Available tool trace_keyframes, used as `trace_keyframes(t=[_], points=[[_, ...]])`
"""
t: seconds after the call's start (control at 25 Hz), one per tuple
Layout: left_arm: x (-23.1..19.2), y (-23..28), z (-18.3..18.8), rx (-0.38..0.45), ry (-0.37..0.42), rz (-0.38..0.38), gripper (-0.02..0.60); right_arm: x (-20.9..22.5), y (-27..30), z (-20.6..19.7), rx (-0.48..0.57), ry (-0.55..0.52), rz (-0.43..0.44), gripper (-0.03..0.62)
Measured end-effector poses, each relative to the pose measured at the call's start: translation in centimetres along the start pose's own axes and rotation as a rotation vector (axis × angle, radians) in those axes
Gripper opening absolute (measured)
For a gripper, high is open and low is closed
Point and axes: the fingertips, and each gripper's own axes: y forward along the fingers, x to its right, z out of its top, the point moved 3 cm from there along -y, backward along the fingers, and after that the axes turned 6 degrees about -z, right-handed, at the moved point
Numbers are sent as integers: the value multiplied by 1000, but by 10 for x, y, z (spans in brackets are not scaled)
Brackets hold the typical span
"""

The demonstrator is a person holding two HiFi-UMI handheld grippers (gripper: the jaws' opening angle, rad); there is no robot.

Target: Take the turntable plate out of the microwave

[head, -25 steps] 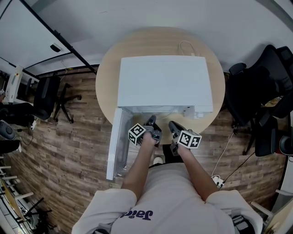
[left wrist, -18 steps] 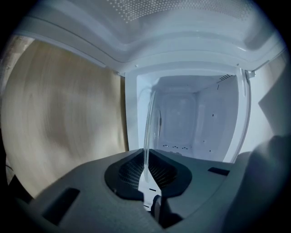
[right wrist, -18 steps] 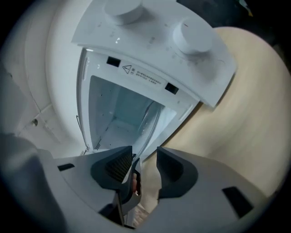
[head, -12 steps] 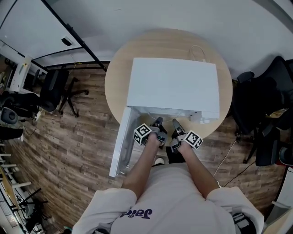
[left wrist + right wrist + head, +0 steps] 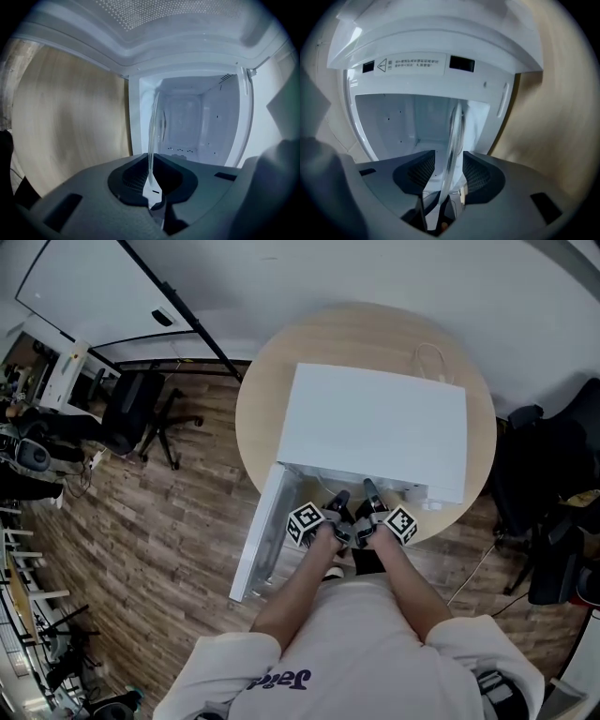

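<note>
Head view only: the microwave [image 5: 375, 423] from above, its door [image 5: 265, 532] swung out to the person's left, and the left gripper [image 5: 339, 499] and right gripper [image 5: 367, 489] side by side at the opening (the plate is hidden from this camera).
Left gripper view only: the bare white cavity [image 5: 199, 119] seen straight in, with tabletop wood to one side.
Right gripper view only: a warning label [image 5: 412, 64] on the frame above the opening.
Surface: a round table [image 5: 267, 395] of pale wood carries the microwave; a thin white cable [image 5: 431, 356] loops behind it.
Room: plank floor [image 5: 159, 512], white wall beyond the table, a black office chair [image 5: 131, 413] on the person's left and more dark chairs on the right.
Turntable plate [image 5: 152, 133]: clear glass, seen edge-on in both gripper views, its near rim at the mouth of the microwave and the rest reaching into the cavity.
Left claw: pads closed tight on the plate's rim.
Right claw: pads apart, the rim standing between them with a slim gap on each side.
</note>
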Motion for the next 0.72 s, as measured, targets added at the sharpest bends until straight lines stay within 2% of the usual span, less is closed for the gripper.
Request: trace_keyframes(t=[0.28,0.36,0.44,0.72], points=[[-2,-12,6,11,9,-3,35,-7,20,-13,-101,-19,32,156],[-2,-14,7,5,7,-2,35,-7,25,-10,-91,-13,46,146],[-2,-13,8,2,-2,-9,36,-6,29,-6,-76,-8,53,106],[3,-15,3,-4,-19,-40,37,-14,36,-3,-63,-33,22,72]])
